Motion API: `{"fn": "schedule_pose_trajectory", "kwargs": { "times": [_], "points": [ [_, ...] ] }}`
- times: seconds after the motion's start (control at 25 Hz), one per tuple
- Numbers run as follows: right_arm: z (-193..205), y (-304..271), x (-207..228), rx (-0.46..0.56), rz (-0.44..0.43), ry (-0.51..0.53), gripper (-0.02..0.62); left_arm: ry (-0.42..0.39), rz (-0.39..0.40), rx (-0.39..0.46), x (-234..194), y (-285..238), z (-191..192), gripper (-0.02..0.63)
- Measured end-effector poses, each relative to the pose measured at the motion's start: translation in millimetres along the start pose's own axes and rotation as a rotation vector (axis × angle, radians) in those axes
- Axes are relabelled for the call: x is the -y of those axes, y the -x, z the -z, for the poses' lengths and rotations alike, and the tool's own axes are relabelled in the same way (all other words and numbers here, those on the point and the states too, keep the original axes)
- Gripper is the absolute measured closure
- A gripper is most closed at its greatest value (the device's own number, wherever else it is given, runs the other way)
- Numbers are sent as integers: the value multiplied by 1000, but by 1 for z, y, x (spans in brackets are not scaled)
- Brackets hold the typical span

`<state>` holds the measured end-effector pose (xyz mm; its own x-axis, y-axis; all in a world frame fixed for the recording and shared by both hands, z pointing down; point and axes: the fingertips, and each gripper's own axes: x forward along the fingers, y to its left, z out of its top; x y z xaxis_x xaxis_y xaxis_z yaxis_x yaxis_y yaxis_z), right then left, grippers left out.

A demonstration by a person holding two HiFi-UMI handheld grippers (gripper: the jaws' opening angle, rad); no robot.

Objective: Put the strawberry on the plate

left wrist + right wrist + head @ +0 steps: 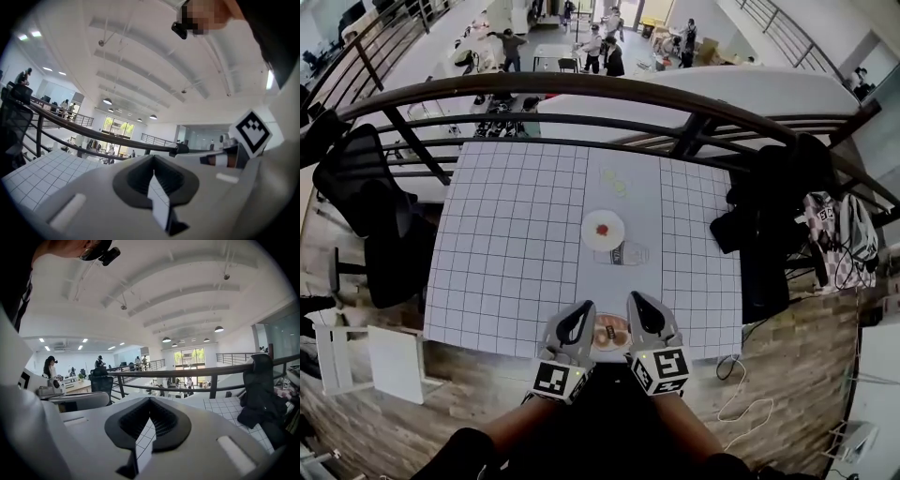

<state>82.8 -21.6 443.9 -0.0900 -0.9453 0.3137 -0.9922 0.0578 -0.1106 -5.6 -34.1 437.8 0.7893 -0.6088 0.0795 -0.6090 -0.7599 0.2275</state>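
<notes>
In the head view a red strawberry [602,229] lies on a small white plate [590,236] at the middle of the grid-patterned table [506,253]. Both grippers hover at the table's near edge, well short of the plate and tilted upward. My left gripper [583,308] [153,161] has its jaws together with nothing between them. The jaws of my right gripper [637,300] [150,402] are likewise closed and empty. Neither gripper view shows the strawberry or the plate; both look toward the railing and ceiling.
A clear wrapper-like thing [624,253] lies just in front of the plate, and pale bits [614,182] lie farther back. A second dish [609,334] sits at the near edge between the grippers. A black chair [366,197] stands left, dark clothing [769,225] hangs right, and a railing [581,94] runs behind.
</notes>
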Motion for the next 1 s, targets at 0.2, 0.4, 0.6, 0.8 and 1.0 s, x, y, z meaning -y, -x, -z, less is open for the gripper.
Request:
{"fn": "schedule_pose_trajectory", "kwargs": {
  "times": [0.2,0.4,0.6,0.8,1.0],
  "points": [
    [0,26,-7,8,-46,55,597,-21,-26,10,27,10,-4,597],
    [11,66,-11,-1,-112,41,597,-37,-50,-3,72,20,-7,597],
    [15,107,2,44,-127,48,597,-105,-83,29,121,26,-7,597],
    [4,148,1,101,-116,41,597,-116,-84,30,159,44,-10,597],
    [16,157,21,138,-79,66,597,-159,-130,47,174,36,2,597]
  ]
}}
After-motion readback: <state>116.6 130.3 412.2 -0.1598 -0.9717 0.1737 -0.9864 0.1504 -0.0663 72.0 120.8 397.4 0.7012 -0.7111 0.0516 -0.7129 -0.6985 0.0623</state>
